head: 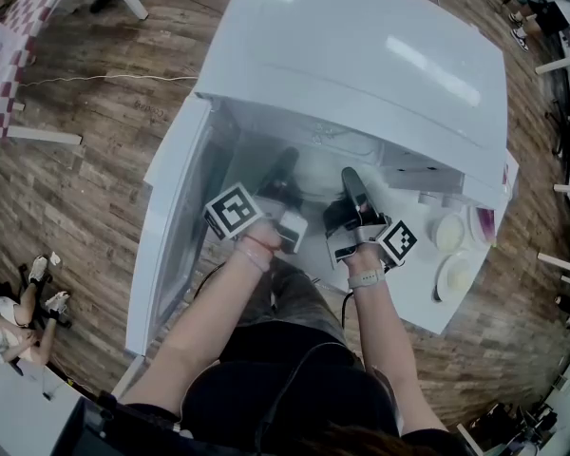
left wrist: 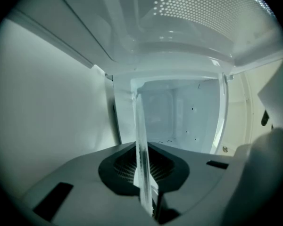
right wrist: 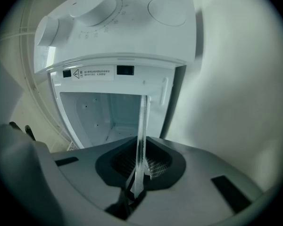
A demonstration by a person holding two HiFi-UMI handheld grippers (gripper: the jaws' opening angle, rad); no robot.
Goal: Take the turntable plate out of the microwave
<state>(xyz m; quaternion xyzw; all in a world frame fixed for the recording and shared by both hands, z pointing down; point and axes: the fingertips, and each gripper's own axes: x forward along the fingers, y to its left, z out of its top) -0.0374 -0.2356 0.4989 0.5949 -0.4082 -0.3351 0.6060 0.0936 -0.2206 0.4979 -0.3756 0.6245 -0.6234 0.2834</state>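
The white microwave [head: 361,55] stands below me with its door [head: 171,226] swung open to the left. The clear glass turntable plate [head: 315,174] sits at the cavity mouth between my two grippers. My left gripper [head: 285,167] is shut on its left rim, and in the left gripper view the plate [left wrist: 140,121] runs edge-on through the jaws [left wrist: 144,168], with the cavity [left wrist: 188,121] behind. My right gripper [head: 351,180] is shut on the right rim; in the right gripper view the plate [right wrist: 143,121] stands edge-on between the pads [right wrist: 140,166].
The control panel with two round knobs [head: 450,255] is on the microwave's right; in the right gripper view the knobs [right wrist: 94,6] sit above the opening. A checkered table [head: 28,17] stands at the far left on the wood floor. A person [head: 19,312] sits at lower left.
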